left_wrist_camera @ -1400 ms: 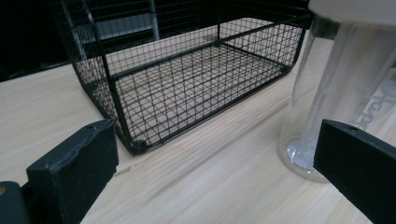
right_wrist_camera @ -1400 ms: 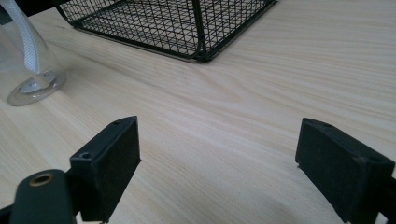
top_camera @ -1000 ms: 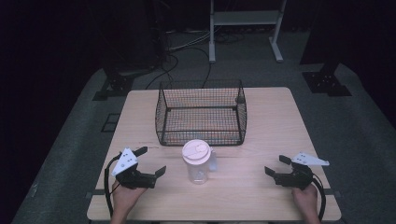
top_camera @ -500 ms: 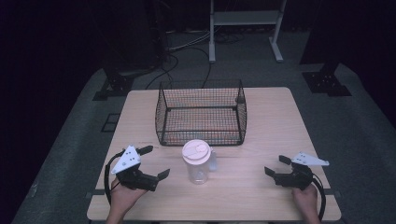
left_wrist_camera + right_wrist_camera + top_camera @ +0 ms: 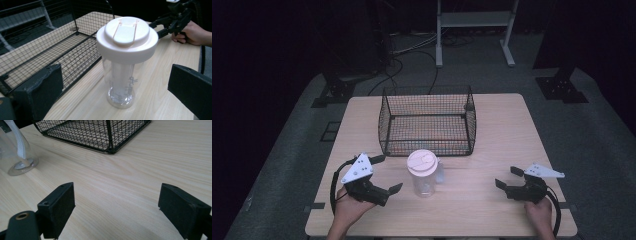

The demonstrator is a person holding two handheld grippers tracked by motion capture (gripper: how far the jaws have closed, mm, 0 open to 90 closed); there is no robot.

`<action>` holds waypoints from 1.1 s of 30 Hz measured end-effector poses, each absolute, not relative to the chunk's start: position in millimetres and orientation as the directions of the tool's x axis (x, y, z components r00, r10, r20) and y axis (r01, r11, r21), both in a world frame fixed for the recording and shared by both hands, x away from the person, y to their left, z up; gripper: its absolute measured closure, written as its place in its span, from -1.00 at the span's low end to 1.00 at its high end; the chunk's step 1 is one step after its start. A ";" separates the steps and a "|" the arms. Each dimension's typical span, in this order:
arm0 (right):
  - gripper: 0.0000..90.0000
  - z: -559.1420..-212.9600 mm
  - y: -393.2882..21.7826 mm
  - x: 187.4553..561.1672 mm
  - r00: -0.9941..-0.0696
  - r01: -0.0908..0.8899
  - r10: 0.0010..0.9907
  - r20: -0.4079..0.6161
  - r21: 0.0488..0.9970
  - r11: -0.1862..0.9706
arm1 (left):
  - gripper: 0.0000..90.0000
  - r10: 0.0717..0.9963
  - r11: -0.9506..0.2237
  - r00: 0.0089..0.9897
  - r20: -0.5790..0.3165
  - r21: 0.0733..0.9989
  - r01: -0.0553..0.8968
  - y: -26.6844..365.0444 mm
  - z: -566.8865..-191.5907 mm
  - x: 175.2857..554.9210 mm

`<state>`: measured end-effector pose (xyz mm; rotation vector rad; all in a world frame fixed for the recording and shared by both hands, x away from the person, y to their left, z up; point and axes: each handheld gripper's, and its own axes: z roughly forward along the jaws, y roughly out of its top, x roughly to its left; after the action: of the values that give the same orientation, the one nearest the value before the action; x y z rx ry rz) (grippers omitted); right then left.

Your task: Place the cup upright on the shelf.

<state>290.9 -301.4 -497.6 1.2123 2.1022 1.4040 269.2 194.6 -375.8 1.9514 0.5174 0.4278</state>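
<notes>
The clear plastic tumbler (image 5: 122, 82) has a pale pink round lid (image 5: 127, 37) and faint grey lettering down its side. The square wire-mesh basket (image 5: 428, 120) is black, a fine grid pattern throughout. The light wooden worktop (image 5: 492, 120) shows pale blond grain in long streaks. Each black hand-held gripper, left (image 5: 386, 174) and right (image 5: 507, 177), carries a white three-cornered plate; their jaw pads are matt black.
</notes>
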 end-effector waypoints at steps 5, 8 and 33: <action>-0.71 -497.6 -301.7 290.8 -0.582 0.463 0.794 0.176 0.874 0.146 | -1.00 0.511 -0.393 0.857 0.066 0.905 0.164 187.6 -373.6 269.8; -0.71 -497.6 -301.7 290.8 -0.583 0.463 0.793 0.176 0.874 0.147 | -1.00 0.500 -0.402 0.864 0.067 0.901 0.163 183.8 -373.3 270.7; -0.71 -497.5 -301.5 290.5 -0.590 0.460 0.788 0.176 0.875 0.149 | -1.00 0.450 -0.461 0.891 0.053 0.869 0.181 154.5 -376.8 285.1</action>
<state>290.5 -301.5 -497.5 1.2018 2.1084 1.4184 285.1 154.5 -376.8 2.0536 0.4558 0.3382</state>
